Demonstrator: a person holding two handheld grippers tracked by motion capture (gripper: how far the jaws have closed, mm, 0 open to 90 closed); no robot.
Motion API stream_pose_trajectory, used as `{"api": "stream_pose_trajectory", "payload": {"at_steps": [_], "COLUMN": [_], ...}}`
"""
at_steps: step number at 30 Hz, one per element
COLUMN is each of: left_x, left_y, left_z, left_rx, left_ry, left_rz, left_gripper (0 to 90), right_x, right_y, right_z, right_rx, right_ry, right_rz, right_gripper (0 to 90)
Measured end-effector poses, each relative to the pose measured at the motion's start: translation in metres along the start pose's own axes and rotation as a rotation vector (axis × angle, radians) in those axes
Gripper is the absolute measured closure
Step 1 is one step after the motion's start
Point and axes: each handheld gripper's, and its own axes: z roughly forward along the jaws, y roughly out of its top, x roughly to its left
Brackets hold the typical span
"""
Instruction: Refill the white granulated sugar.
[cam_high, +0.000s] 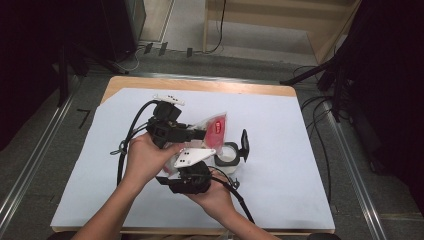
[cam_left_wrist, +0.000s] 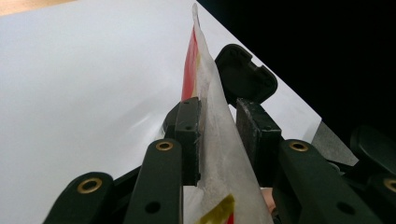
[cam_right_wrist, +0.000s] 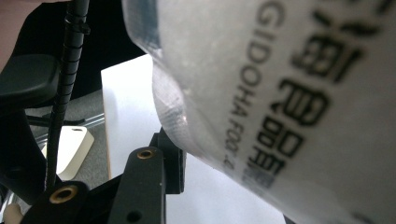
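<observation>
Two tongs are gripping one clear food pouch (cam_high: 212, 131): left tongs (cam_high: 202, 134) pinching its edge above the white jar (cam_high: 226, 155), right tongs (cam_high: 186, 159) clamping its lower end.

Overhead view; tool cameras against pouch (cam_left_wrist: 219, 154)

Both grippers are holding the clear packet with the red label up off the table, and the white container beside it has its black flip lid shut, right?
Not quite: the black flip lid stands open, swung up beside the white container, as the high view shows. The rest holds: the left gripper and right gripper both hold the packet above the table.
</observation>
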Motion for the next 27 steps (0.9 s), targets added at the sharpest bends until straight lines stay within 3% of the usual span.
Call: {"api": "stream_pose_trajectory", "payload": {"at_steps": [27], "left_x": [0.0007], "left_y": [0.0010], "left_z": [0.0038], "left_rx": [0.024], "left_ry": [0.000], "left_rz": [0.000], "left_gripper": [71.1], "right_x": [-0.0003], "right_y": [-0.0024], "right_z": [0.0003], "right_rx": [-0.002], "right_ry": [-0.005], "right_rz": [0.022], "right_gripper": [62.6]}}
